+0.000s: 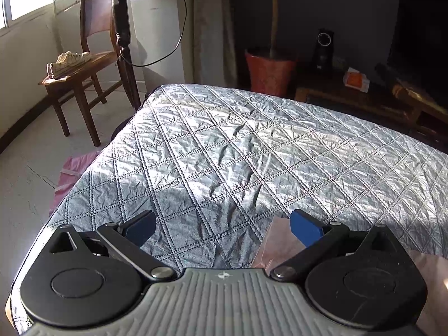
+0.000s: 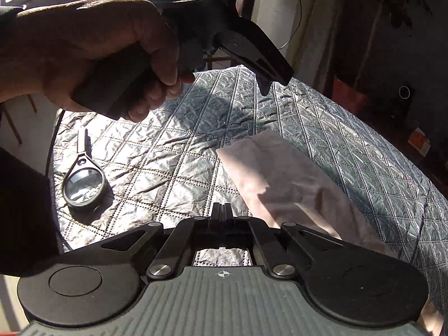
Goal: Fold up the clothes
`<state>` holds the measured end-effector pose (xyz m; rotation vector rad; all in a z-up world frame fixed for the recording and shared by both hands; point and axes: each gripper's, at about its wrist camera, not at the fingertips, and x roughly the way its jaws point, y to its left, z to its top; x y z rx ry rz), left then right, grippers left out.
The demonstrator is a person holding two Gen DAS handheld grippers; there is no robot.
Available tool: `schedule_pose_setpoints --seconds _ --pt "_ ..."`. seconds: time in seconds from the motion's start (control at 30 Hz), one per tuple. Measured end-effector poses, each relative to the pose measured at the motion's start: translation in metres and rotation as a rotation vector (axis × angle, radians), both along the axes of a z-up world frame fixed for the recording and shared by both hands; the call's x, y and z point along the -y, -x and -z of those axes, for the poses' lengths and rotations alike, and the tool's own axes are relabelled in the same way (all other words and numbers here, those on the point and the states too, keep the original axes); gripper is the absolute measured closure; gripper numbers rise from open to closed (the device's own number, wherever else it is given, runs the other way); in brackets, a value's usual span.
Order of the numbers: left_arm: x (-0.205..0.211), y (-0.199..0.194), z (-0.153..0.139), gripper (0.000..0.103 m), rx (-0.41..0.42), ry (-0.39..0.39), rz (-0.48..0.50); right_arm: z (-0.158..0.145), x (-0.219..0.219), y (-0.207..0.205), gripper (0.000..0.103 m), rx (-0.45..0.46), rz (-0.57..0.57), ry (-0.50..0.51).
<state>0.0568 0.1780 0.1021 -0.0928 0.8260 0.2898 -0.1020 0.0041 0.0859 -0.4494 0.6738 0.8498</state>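
1. Left wrist view: the left gripper hangs above the near part of the quilted grey cover with its jaws spread wide and nothing between them. A corner of the pale pink cloth shows just under the right-hand blue finger pad; whether pad and cloth touch cannot be told. Ahead, the cover is bare up to its far rounded edge. Past the left edge stand a wooden chair carrying white shoes and a fan on a pole; beyond the far edge is an orange-red bucket.

2. Right wrist view: the right gripper has its jaws pressed together, with nothing visible between them. The folded pink cloth lies flat on the cover just right of the fingertips, running from mid-cover toward the near right edge. A magnifying glass lies well to the left, near the cover's left edge. Only this view shows the person's left hand gripping the handle, the left gripper held above the cover and tilted down.
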Motion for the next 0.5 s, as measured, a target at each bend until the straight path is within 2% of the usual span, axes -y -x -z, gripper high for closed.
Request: schedule_pose_setpoints --seconds 0.07,0.1,0.13,0.17,0.2,0.23,0.4,0.47,0.5 --pt "0.000 0.000 0.000 0.001 0.000 0.006 -0.003 0.000 -0.002 0.011 0.103 0.028 0.010 0.008" --pt "0.001 0.000 0.000 0.001 -0.001 0.006 0.001 0.001 -0.002 0.016 0.096 0.044 0.018 0.015" --pt "0.002 0.000 0.000 0.001 -0.002 0.002 0.006 0.005 -0.001 0.013 0.077 0.084 0.048 0.050" --pt "0.004 0.000 0.001 0.001 -0.007 -0.003 0.012 0.009 0.001 0.009 0.067 0.125 0.076 0.088" --pt "0.005 0.000 0.002 0.001 -0.012 -0.008 0.019 0.015 0.001 0.003 0.052 0.164 0.087 0.145" --pt "0.006 -0.001 0.004 0.001 -0.023 -0.009 0.028 0.021 0.004 -0.003 0.044 0.194 0.102 0.191" --pt "0.015 -0.006 0.014 0.001 -0.093 -0.029 0.074 0.050 0.013 -0.035 0.043 0.182 0.147 0.309" --pt "0.019 -0.006 0.016 0.001 -0.111 -0.033 0.097 0.052 0.016 -0.041 0.044 0.179 0.152 0.298" --pt "0.021 -0.006 0.017 0.001 -0.117 -0.036 0.110 0.050 0.017 -0.042 0.064 0.170 0.154 0.287"
